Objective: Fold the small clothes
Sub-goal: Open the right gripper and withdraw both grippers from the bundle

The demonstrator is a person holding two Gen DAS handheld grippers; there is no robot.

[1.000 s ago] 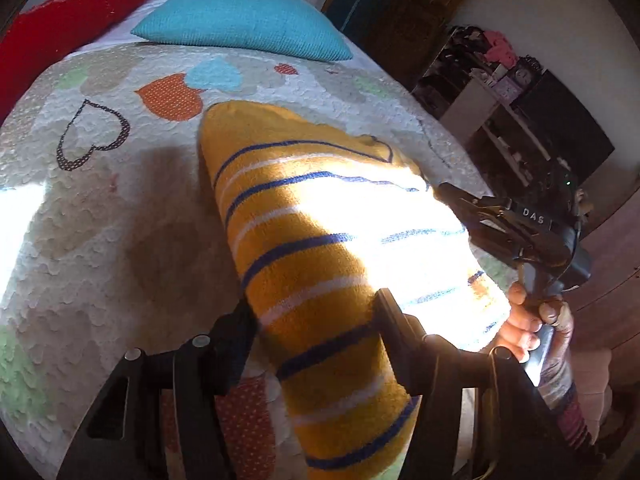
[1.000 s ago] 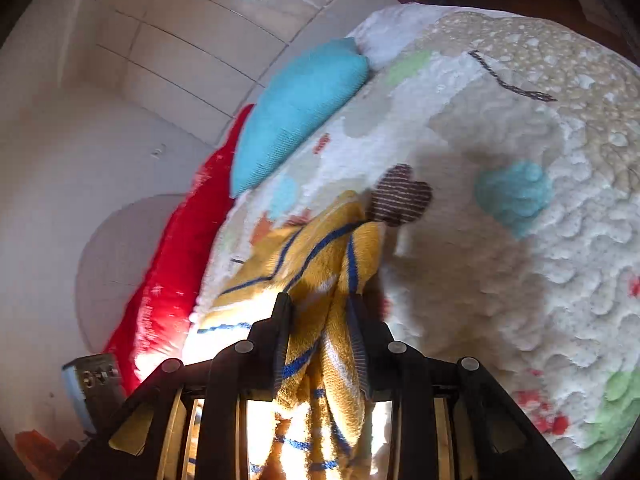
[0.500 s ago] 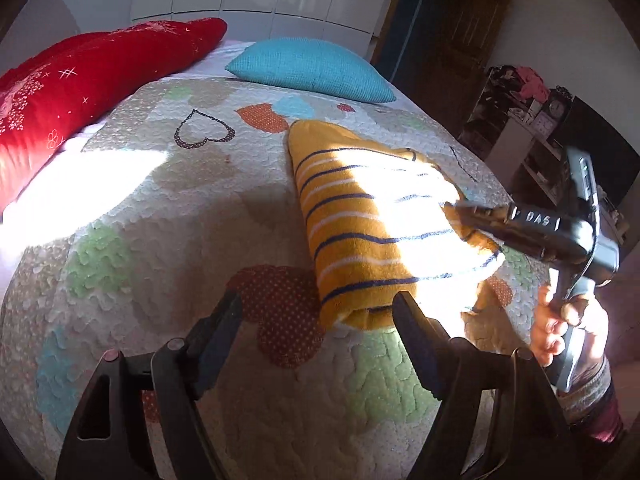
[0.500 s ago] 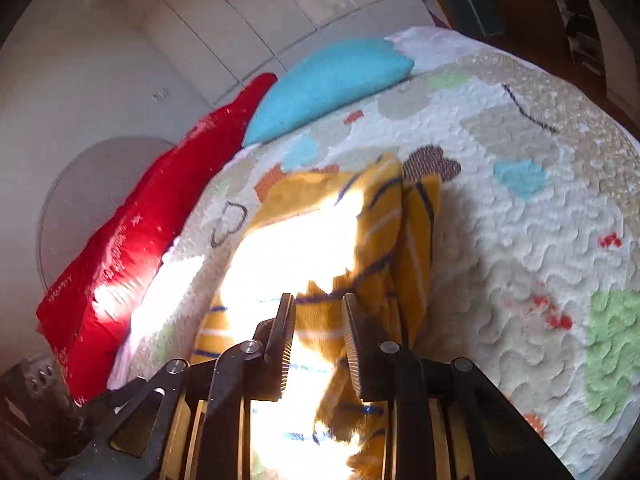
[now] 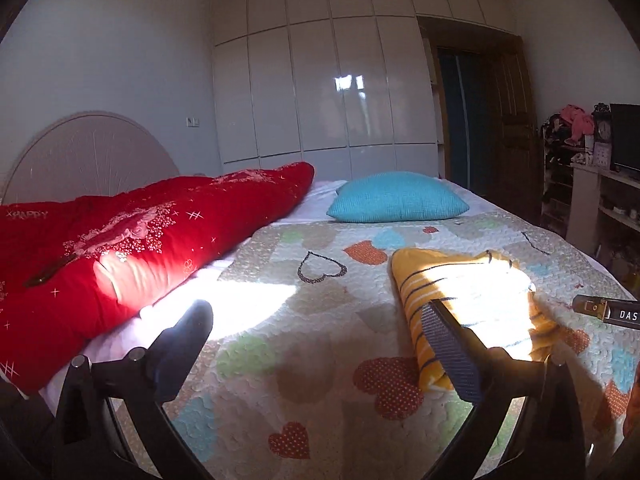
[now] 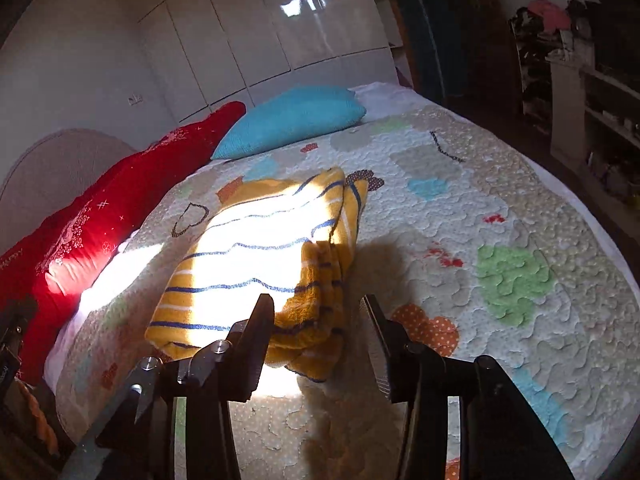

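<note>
Letting go since a second ago, my left gripper [image 5: 316, 332] and right gripper [image 6: 318, 320] both gape wide, empty; one folded yellow knit garment with blue stripes [image 6: 260, 256] lies on the heart-patterned quilt [image 6: 480, 220], beside one turquoise cushion [image 5: 396, 197], one red pillow [image 5: 132, 248]

Bed [image 5: 280, 360] covered by quilted spread [image 6: 500, 240] with coloured heart patches. Folded yellow garment with blue stripes [image 6: 260, 248] lies flat on spread, sunlit, at 3 o'clock in left wrist view. 1 turquoise cushion [image 5: 396, 202] at 12 o'clock beyond it. Long red pillow [image 5: 132, 248] along 9 o'clock edge, resting on white sheet [image 5: 256, 300].
</note>
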